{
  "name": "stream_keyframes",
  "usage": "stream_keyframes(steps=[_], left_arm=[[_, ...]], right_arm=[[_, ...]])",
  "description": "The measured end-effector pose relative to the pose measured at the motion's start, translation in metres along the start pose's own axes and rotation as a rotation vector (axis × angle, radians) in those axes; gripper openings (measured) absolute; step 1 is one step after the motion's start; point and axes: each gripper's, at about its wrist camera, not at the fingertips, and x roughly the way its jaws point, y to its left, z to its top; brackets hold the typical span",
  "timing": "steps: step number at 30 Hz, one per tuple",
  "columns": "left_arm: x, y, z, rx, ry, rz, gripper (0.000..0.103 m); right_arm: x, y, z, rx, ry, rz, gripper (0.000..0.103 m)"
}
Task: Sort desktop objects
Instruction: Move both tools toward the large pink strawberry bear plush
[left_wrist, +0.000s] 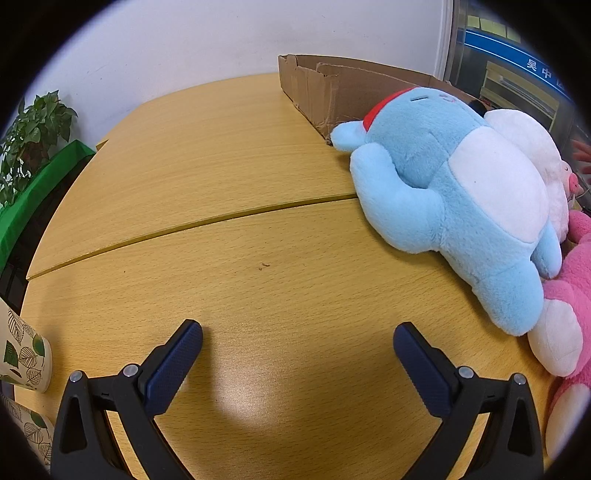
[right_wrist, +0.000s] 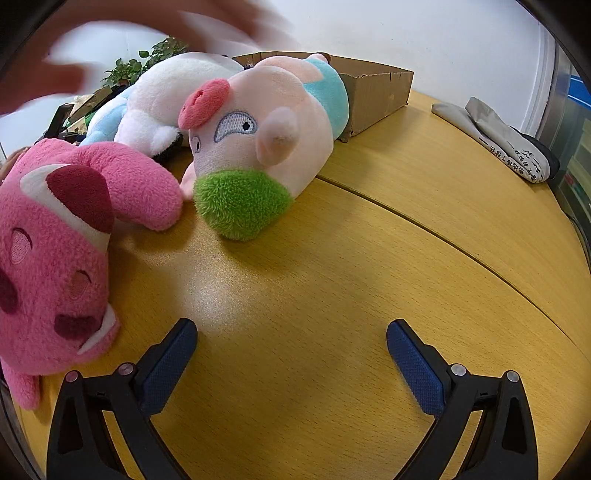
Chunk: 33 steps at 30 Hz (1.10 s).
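Observation:
Several plush toys lie on the wooden table (left_wrist: 221, 177). A blue and white plush (left_wrist: 454, 206) lies at the right of the left wrist view, with a white plush (left_wrist: 532, 147) behind it and a pink plush (left_wrist: 576, 288) at the right edge. My left gripper (left_wrist: 297, 343) is open and empty over bare table, left of the blue plush. In the right wrist view the pink plush (right_wrist: 55, 251) lies at the left, and a pale pig plush with a green tuft (right_wrist: 258, 147) lies ahead. My right gripper (right_wrist: 291, 339) is open and empty, short of both.
An open cardboard box (left_wrist: 332, 92) stands at the back of the table, also in the right wrist view (right_wrist: 376, 92). Leaf-patterned paper cups (left_wrist: 22, 354) sit at the left edge. A folded grey bag (right_wrist: 509, 144) lies at the far right. A blurred hand (right_wrist: 110, 44) is above the toys.

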Motion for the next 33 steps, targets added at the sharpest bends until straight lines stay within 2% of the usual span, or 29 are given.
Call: stream_keyframes(steps=[6, 12, 20, 26, 28, 31, 33], left_arm=[[-0.001, 0.002, -0.002, -0.002, 0.0, -0.001, 0.103], [0.006, 0.002, 0.01, -0.008, 0.0, 0.002, 0.103], [0.004, -0.001, 0.009, -0.08, 0.002, 0.055, 0.103], [-0.007, -0.004, 0.002, -0.107, 0.049, 0.066, 0.103], [-0.025, -0.003, -0.003, -0.182, -0.004, 0.019, 0.103], [-0.074, -0.006, -0.007, -0.299, -0.165, -0.056, 0.103], [-0.104, -0.01, -0.005, -0.328, -0.238, -0.074, 0.103]], right_arm=[[0.0, 0.0, 0.0, 0.0, 0.0, 0.0, 0.103], [0.0, 0.0, 0.0, 0.0, 0.0, 0.0, 0.103], [0.0, 0.0, -0.001, 0.0, -0.001, -0.001, 0.103], [0.001, 0.0, -0.001, 0.0, 0.0, -0.001, 0.103], [0.001, 0.0, -0.001, 0.0, 0.0, -0.001, 0.103], [0.001, 0.0, -0.001, 0.0, 0.0, -0.001, 0.103], [0.0, 0.0, -0.001, 0.0, 0.0, -0.001, 0.103]])
